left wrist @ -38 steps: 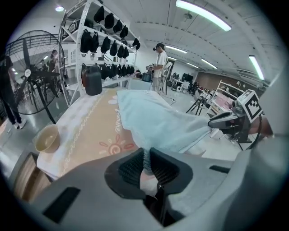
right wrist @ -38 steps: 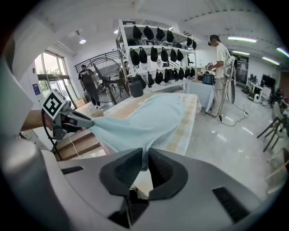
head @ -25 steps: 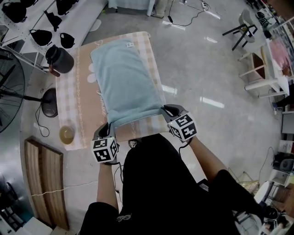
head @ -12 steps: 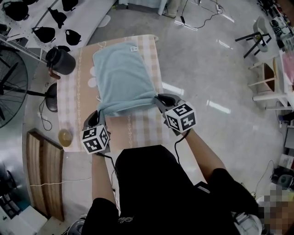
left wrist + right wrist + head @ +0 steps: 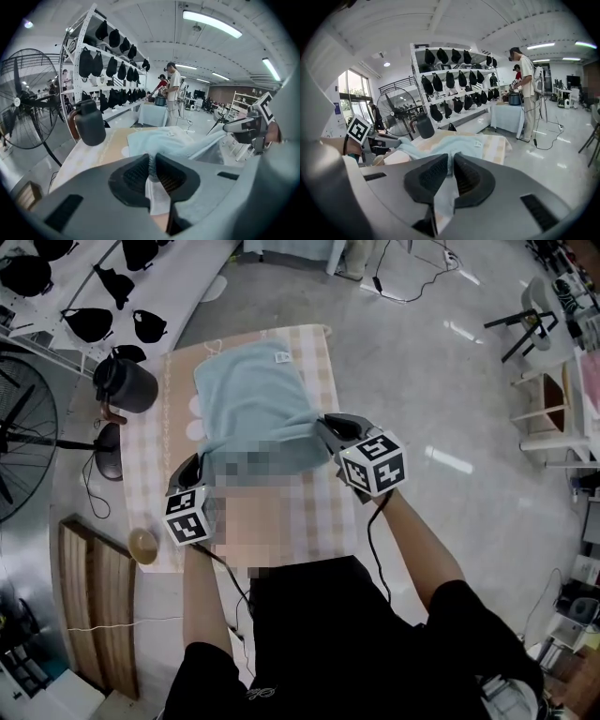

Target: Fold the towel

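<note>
A light blue towel (image 5: 251, 395) lies lengthwise on the checked tablecloth (image 5: 323, 362), with a white label at its far end. Its near edge is lifted off the table and stretched between my two grippers. My left gripper (image 5: 196, 465) is shut on the near left corner, and the cloth shows pinched between its pads (image 5: 151, 169). My right gripper (image 5: 327, 426) is shut on the near right corner (image 5: 450, 165). In both gripper views the towel (image 5: 164, 142) (image 5: 452, 142) runs ahead toward the far end. A mosaic patch hides the lifted edge's middle in the head view.
A dark jug (image 5: 126, 383) stands at the table's far left corner and a small bowl (image 5: 142, 543) near its front left corner. A floor fan (image 5: 23, 442) and a wooden bench (image 5: 94, 601) are left of the table. Shelves of dark caps (image 5: 110, 70) stand behind, two people beyond.
Both grippers have moved away from me along the table, carrying the towel's near edge up and over toward its far end. The flat part of the towel now looks shorter.
</note>
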Demonstrator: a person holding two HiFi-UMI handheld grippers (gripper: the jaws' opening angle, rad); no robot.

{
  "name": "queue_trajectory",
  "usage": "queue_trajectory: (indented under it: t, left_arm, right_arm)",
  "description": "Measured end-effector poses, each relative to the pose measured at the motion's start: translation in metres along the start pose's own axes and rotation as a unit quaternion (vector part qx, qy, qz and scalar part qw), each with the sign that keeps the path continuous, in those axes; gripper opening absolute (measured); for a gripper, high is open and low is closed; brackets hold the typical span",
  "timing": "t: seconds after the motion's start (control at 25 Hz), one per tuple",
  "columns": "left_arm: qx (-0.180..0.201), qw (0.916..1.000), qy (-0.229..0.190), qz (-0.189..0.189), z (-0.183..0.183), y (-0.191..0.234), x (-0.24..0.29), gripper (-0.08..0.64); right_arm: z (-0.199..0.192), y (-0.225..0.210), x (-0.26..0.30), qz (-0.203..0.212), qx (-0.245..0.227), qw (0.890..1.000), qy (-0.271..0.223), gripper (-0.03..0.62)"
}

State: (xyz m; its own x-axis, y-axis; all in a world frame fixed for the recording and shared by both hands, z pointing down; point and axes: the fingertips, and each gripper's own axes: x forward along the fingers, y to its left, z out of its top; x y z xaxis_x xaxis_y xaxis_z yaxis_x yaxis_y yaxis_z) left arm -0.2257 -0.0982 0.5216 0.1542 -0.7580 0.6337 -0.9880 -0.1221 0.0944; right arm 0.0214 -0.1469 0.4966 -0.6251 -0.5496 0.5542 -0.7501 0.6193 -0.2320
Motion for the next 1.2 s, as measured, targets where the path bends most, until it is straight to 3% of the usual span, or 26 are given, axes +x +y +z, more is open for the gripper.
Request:
queue_trajectory:
  t: [0.6, 1.2]
  left_arm:
    - [0.008, 0.9977, 0.026, -0.063, 0.07, 0.066, 0.129, 0.046]
    - [-0.033, 0.9937, 0.063, -0.087, 0.092, 0.105, 0.232, 0.049]
  right_arm:
    - [0.079, -0.06, 0.119, -0.03, 0.017, 0.999, -0.002, 0.041]
    - [0.091, -0.121, 0.214, -0.034, 0.085, 0.995, 0.026, 0.043]
